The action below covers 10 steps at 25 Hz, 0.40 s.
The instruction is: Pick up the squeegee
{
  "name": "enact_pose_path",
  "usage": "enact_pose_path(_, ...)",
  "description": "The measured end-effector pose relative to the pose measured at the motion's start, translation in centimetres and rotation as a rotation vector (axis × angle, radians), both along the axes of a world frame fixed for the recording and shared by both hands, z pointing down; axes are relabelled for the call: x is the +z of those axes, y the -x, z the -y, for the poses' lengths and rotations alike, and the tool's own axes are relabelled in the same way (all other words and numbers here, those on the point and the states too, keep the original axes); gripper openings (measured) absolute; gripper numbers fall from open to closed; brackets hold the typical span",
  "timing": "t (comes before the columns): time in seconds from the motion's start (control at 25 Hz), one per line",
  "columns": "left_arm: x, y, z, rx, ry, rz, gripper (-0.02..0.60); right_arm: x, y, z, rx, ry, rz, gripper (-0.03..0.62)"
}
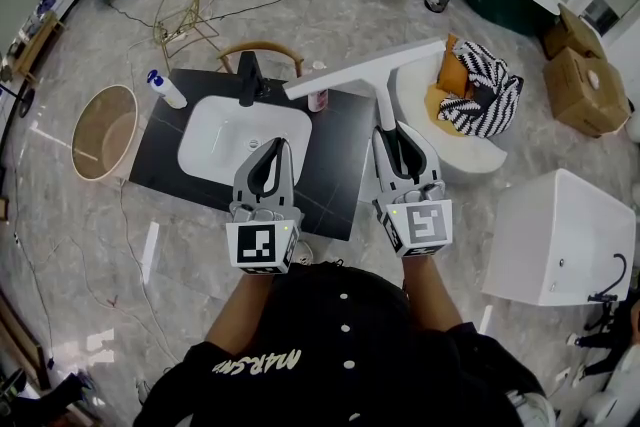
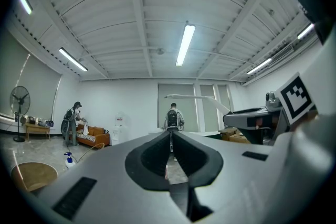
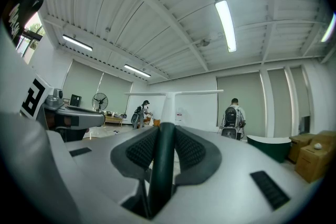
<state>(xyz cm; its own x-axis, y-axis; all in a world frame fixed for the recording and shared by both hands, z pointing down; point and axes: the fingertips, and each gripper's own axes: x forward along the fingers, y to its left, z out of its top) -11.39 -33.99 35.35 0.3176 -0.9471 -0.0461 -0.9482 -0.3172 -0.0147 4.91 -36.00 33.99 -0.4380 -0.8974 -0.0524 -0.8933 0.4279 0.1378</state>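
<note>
My right gripper (image 1: pixel 391 132) is shut on the dark handle of the squeegee (image 1: pixel 363 70), whose long white blade lies crosswise above the black counter. In the right gripper view the squeegee (image 3: pixel 167 101) rises from between the pads, its white bar across the top, and the right gripper (image 3: pixel 163 140) clamps the green-black handle. My left gripper (image 1: pixel 274 153) hangs level over the white basin (image 1: pixel 215 137), jaws together with nothing between them. In the left gripper view the left gripper (image 2: pixel 171 138) shows its pads meeting, and the squeegee (image 2: pixel 197 97) appears as a white bar to the right.
A black faucet (image 1: pixel 248 80), a white spray bottle (image 1: pixel 166 89) and a small pink bottle (image 1: pixel 318 101) stand on the counter (image 1: pixel 330 181). A round wooden stool (image 1: pixel 104 131) is left; a chair with a striped cloth (image 1: pixel 484 100) and a white box (image 1: pixel 560 233) are right.
</note>
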Motion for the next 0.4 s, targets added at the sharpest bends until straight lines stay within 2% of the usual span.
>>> enact_pose_path(0.4,0.16,0.18,0.00,0.000,0.003,-0.003,0.021,0.00,0.32,-0.14,-0.003,-0.001,-0.001,0.089)
